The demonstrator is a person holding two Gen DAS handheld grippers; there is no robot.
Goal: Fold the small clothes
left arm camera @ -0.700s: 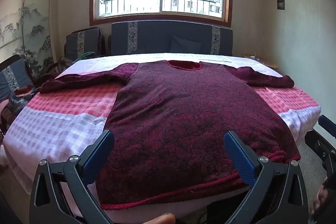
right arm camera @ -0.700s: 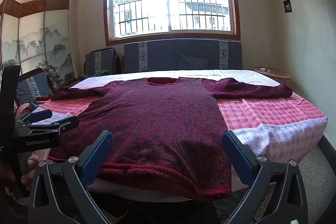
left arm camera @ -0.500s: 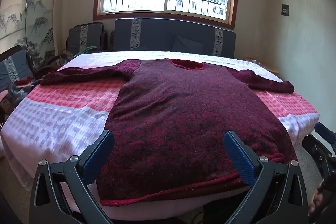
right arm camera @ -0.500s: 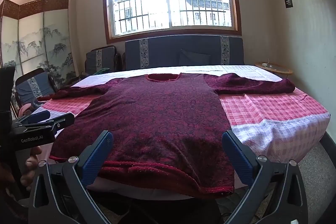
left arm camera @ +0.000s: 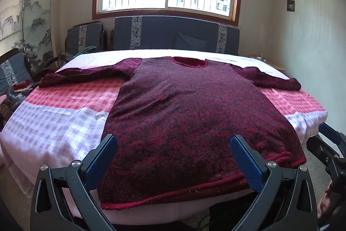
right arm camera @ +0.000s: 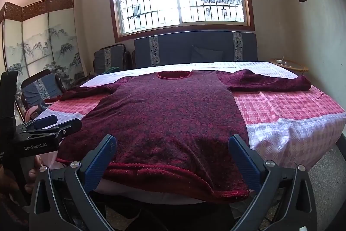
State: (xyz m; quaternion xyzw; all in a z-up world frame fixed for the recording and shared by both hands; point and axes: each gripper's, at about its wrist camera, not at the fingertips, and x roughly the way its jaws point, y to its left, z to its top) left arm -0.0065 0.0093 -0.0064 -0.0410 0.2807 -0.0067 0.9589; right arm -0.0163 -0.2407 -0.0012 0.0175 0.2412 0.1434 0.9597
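Note:
A dark red patterned sweater (left arm camera: 190, 114) lies flat on the bed, neck toward the window, both sleeves spread out; it also shows in the right wrist view (right arm camera: 170, 114). Its hem hangs at the near bed edge. My left gripper (left arm camera: 173, 144) is open and empty, hovering just short of the hem's middle. My right gripper (right arm camera: 172, 143) is open and empty, in front of the hem's right part. The left gripper also shows from the side in the right wrist view (right arm camera: 56, 122), and the right gripper's tip in the left wrist view (left arm camera: 330, 133).
The bed (left arm camera: 54, 122) has a pink and white checked sheet. A dark blue headboard (left arm camera: 173, 34) stands under the window. Chairs (right arm camera: 110, 57) and a painted folding screen (right arm camera: 39, 44) stand at the left. A small round table (right arm camera: 289, 64) is at the far right.
Both grippers have risen and moved slightly, so the sweater sits lower in the views. Both stay open and empty. The sweater has not moved.

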